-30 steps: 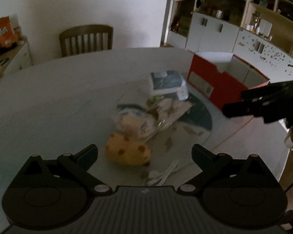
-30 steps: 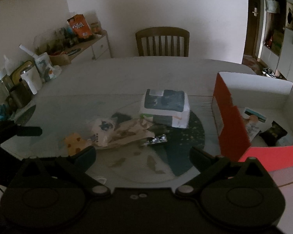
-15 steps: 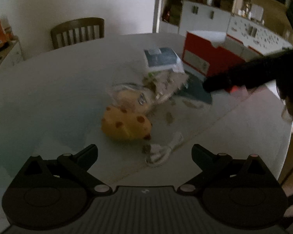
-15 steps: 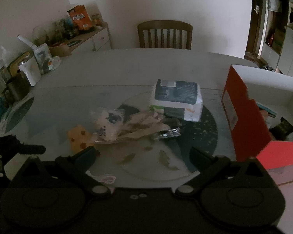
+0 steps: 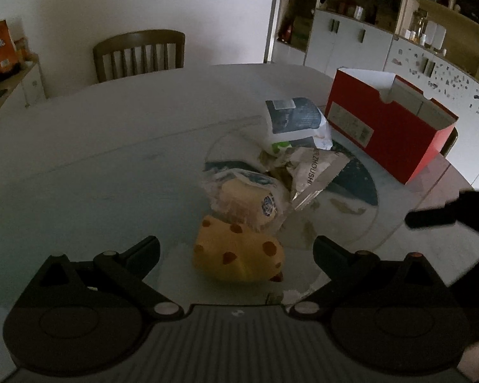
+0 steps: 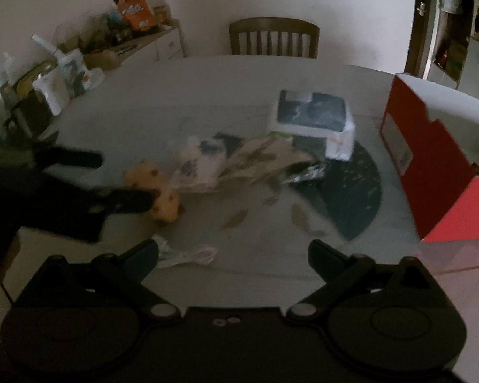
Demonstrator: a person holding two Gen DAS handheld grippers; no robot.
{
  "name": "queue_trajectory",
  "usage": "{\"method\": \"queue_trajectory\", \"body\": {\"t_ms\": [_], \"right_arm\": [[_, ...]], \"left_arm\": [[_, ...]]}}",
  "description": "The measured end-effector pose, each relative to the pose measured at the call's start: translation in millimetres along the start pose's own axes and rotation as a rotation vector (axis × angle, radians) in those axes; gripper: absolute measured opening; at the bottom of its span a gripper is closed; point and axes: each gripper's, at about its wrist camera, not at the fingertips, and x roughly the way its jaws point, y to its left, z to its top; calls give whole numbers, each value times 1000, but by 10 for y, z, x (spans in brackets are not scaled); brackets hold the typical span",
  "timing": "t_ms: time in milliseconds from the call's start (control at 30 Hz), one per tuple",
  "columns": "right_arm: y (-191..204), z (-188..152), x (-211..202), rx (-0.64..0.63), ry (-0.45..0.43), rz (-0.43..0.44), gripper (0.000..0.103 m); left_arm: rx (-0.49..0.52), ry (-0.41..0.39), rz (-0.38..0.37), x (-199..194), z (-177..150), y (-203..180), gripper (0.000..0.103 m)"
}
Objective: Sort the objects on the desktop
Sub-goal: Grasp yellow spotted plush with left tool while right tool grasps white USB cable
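A yellow spotted plush toy [image 5: 236, 255] lies on the glass table, between the fingers of my open left gripper [image 5: 236, 250]; it also shows in the right wrist view [image 6: 158, 188]. Behind it lie a wrapped bread bag [image 5: 246, 198], a crumpled foil snack bag [image 5: 313, 172] and a white and blue tissue pack [image 5: 295, 121]. A red open box [image 5: 386, 124] stands at the right. My right gripper [image 6: 233, 252] is open and empty above a white cable [image 6: 188, 253]. In the right wrist view the left gripper [image 6: 95, 182] flanks the toy.
A wooden chair [image 5: 139, 54] stands behind the round table [image 5: 111, 134]. A sideboard with bottles, cups and snack bags [image 6: 79, 60] is at the left. Cabinets and shelves [image 5: 383, 25] fill the back right. The right gripper's finger [image 5: 437, 217] shows at the right edge.
My left gripper has moved forward so that its fingers are now on either side of the plush toy. My right gripper has drawn back and shifted left, with motion blur.
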Motion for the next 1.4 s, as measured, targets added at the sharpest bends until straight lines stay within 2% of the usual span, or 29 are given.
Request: {"method": "queue_trajectory", "body": {"t_ms": [133,300,533,733,800,833,933,1067,1400], "right_arm": [[196,-13,99,-21,-9,-10,100],[368,-50,235,-8,-14,-10,100],[473,-75,418,-2,0,-28,98],[493,-119,514,-21,18,-22,92],[479,-129,536,-19,31,-19,83],[480,-137,530,-23,26,-24,83],[470,-138,531,-23,26,-20,81],[463,-139,519,-34,26,-15,75],[418,-126,486,-39,26,4,68]], "left_arm": [[-50,19,-12,89,61,83,102],[-6,42,7,203,55,2,102],[-16,50,-6,300,61,-32,102],[-8,72,3,390,9,-44,102],[-7,81,9,425,-9,-41,102],[-8,82,8,437,-19,-38,101],[-14,94,-1,461,-34,-37,90],[-23,99,1,475,-44,-38,81],[-44,94,6,451,-52,-42,75]]}}
